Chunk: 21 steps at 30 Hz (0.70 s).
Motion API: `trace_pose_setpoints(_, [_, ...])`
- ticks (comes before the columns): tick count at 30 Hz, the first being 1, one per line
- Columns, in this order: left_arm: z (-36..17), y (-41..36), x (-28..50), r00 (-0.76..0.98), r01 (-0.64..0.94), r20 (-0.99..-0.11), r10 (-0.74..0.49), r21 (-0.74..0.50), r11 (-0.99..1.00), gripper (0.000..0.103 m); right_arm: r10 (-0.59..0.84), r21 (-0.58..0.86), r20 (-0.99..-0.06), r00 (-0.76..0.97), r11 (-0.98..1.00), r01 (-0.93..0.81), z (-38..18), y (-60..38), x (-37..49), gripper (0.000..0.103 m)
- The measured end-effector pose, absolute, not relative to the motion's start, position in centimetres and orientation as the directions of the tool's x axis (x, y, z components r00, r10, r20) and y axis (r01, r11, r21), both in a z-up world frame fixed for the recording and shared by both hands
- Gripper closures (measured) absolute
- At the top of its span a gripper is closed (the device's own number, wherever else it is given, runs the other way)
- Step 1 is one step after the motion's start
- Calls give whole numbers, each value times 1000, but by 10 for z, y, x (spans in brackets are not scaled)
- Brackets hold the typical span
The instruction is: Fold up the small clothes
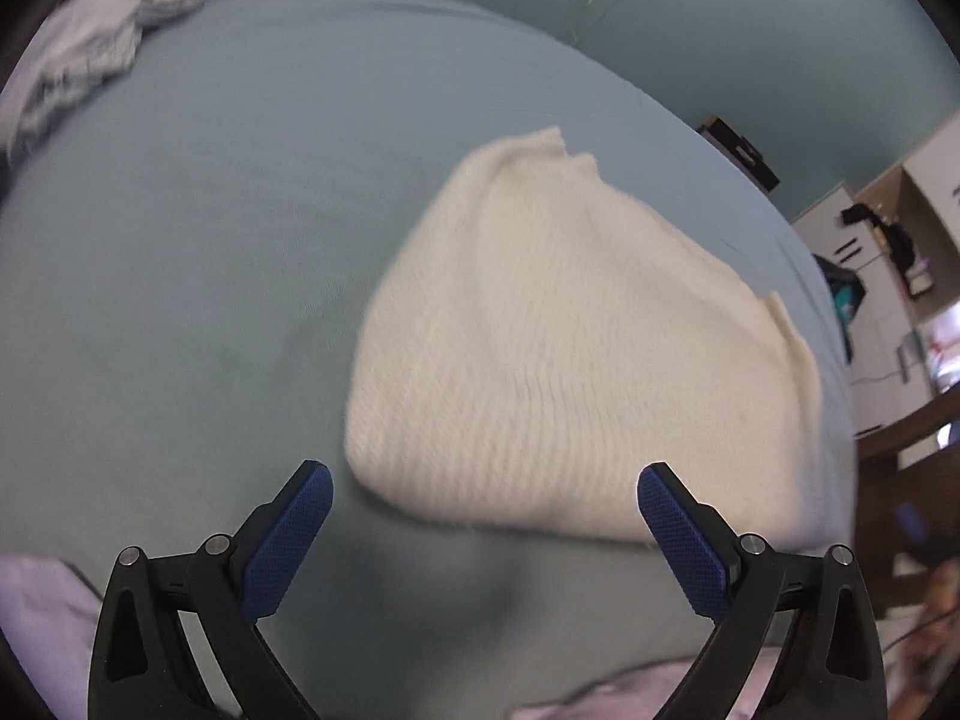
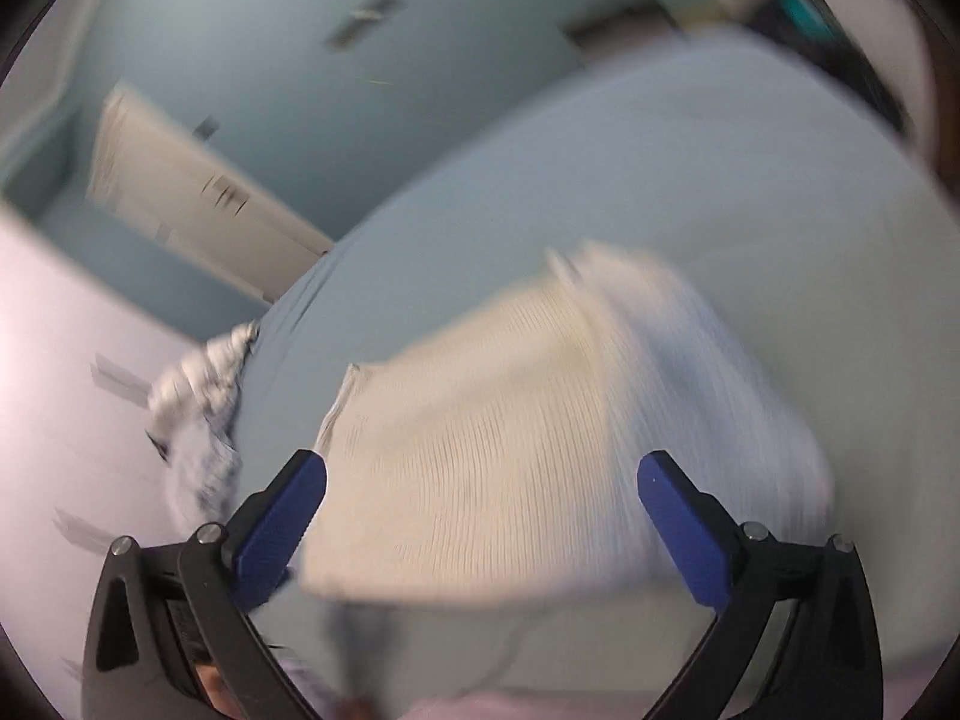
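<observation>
one cream knit garment (image 1: 576,348), one crumpled clothes pile (image 1: 90,42)

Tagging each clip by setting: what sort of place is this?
Most likely a bedroom: a bed in a pale blue sheet with a cream knit garment lying on it, a heap of clothes at its far edge, and shelves alongside.

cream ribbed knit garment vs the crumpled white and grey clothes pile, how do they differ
The cream ribbed knit garment lies spread fairly flat in the middle of the pale blue bed sheet; the crumpled white and grey clothes pile is bunched up at the sheet's far edge. The garment is one plain colour; the pile is mixed. Both rest on the sheet, and no hand-held gripper holds either.
</observation>
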<state>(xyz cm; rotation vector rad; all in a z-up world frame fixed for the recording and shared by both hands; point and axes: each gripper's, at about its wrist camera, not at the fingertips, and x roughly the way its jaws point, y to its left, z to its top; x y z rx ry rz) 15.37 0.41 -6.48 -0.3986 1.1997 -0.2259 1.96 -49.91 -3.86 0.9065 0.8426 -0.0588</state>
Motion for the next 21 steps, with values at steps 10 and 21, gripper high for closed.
trace_pose_setpoints(10, [-113,-2,153,242,-153,-874,-422,-464,872,0,339,675,-738,584,375,635,-175,-527,-5,6])
trace_pose_setpoints(21, [-127,-24,180,304,-231,-870,-387,-462,856,7,329,733,-681,655,297,612,-196,-512,16,55])
